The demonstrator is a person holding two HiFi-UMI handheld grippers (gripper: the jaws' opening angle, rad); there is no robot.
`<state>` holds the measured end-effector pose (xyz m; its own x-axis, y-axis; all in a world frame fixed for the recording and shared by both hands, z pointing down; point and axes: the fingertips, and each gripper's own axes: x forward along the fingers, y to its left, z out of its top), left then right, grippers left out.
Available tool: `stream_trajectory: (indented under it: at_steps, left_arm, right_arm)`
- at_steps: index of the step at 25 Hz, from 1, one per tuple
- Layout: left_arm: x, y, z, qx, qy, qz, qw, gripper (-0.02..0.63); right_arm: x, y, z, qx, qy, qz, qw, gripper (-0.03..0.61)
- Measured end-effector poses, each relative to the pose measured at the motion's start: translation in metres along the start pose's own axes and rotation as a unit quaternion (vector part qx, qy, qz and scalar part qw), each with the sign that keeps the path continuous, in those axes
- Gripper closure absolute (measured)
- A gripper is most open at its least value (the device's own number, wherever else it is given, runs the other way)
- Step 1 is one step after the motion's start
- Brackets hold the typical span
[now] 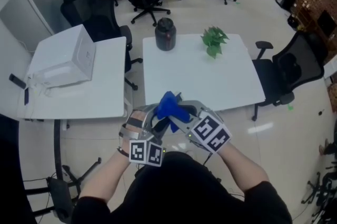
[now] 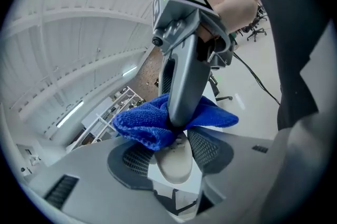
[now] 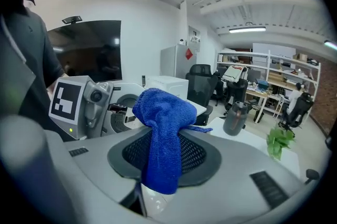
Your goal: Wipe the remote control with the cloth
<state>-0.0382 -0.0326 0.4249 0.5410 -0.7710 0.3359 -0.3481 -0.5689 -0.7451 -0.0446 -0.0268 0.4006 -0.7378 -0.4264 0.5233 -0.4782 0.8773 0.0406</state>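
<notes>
Both grippers are held close together in front of the person, just off the near edge of the white table [image 1: 200, 81]. My left gripper [image 2: 174, 152] is shut on a pale remote control [image 2: 176, 164], which stands between its jaws. My right gripper [image 3: 164, 152] is shut on a blue cloth [image 3: 163, 128], which drapes down over its jaws. In the left gripper view the blue cloth [image 2: 150, 123] lies against the far end of the remote, with the right gripper's grey body [image 2: 184, 70] rising above it. In the head view the cloth [image 1: 171, 105] bunches between the two grippers and hides the remote.
On the table's far side stand a dark jug [image 1: 165, 33] and a small green plant [image 1: 214, 40]. A second table at the left carries a white box [image 1: 63, 57]. A black office chair [image 1: 295, 70] stands at the right and more chairs stand behind.
</notes>
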Motion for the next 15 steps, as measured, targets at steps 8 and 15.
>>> stream_trajectory:
  at_steps: [8, 15]
  left_arm:
    - [-0.011, -0.004, -0.001, -0.023, -0.015, -0.009, 0.9996, 0.408]
    - [-0.009, 0.001, -0.006, -0.045, -0.01, -0.003, 0.9989, 0.408]
  right_arm:
    - [-0.017, -0.048, -0.016, 0.026, 0.007, -0.076, 0.997, 0.453]
    - [-0.021, 0.004, 0.018, -0.021, -0.034, 0.005, 0.999, 0.453]
